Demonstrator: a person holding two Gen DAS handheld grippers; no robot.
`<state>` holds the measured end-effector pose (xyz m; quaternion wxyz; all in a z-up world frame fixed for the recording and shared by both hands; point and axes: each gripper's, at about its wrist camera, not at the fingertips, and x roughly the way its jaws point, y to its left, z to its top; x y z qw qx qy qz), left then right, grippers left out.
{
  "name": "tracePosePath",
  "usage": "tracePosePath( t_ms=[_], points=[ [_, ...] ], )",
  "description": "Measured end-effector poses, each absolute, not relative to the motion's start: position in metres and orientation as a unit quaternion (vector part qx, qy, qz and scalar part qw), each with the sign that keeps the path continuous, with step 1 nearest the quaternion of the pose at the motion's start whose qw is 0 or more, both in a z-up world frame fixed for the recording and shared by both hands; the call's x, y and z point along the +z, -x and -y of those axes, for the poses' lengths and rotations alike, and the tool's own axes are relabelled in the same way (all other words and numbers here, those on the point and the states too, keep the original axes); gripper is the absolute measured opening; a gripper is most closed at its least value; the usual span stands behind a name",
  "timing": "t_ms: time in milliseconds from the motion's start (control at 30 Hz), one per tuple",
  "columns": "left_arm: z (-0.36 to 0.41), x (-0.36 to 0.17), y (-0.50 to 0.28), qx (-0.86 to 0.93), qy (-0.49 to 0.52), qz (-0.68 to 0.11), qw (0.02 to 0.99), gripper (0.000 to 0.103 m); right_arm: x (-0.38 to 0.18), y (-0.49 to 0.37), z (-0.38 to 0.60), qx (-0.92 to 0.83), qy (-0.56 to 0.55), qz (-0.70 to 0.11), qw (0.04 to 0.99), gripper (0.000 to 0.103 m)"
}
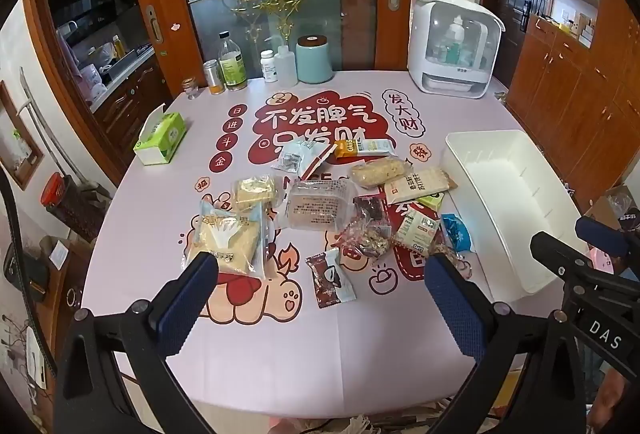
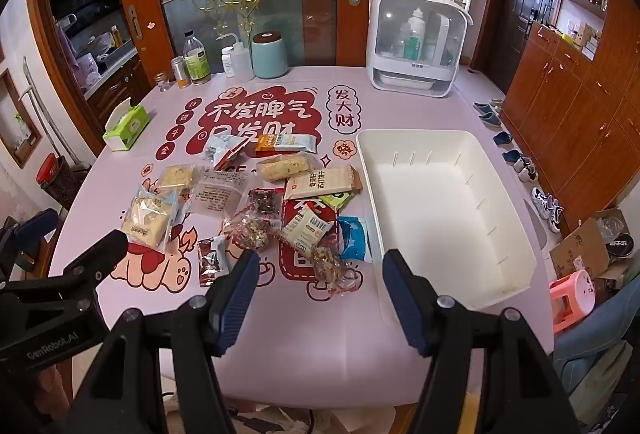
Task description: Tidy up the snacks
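Snack packets lie in a loose pile mid-surface (image 2: 280, 354), on a pink cloth w/ red cartoon print. Readable print on the cloth: 不发脾气 in big white chars, 发大财 in a bubble to the right, 日进斗金 down a column of red dots at left.

Labels: orange-and-white bar (image 2: 285, 143) reads "OATS" at the far side of the pile; tan flat packet (image 2: 322, 182) has Chinese text, too small to read fully. Green-white pack (image 2: 306, 230) has lettering I can't make out. Blue packet (image 2: 353, 237) sits just beside the bin's near-left wall. Dark red sachet (image 1: 330, 278) lies nearest the left gripper, apart from the rest. Big pale cracker bag (image 1: 228, 240) is at the pile's left end.

White bin (image 2: 516, 230), empty, sits right of the pile, its long side running toward the surface's right edge.

Left gripper (image 1: 320, 298): jaws spread wide, nothing between, hovering above the near side of the pile. Right gripper (image 2: 320, 298): jaws apart, nothing held, above bare cloth near the bin's near corner. "DAS" shows on the right gripper's body, "GenRobot.AI" on the left's.

Free room: wide bare strip along the near edge; also between pile and tissue box (image 1: 160, 139) at left. Far edge is lined w/ bottles, a teal canister (image 1: 315, 59) and a white cabinet (image 1: 454, 45).
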<state>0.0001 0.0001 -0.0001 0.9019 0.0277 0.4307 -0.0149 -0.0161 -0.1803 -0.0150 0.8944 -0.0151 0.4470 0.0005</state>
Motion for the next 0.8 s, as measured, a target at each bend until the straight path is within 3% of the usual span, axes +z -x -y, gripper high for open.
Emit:
tracePosePath(
  t_ms=[800],
  points=[
    [0.004, -0.012, -0.001, -0.017, -0.030, -0.446, 0.894, 0.102, -0.022, 0.011, 0.181, 0.003, 0.014, -0.449, 0.894, 0.065]
  ],
)
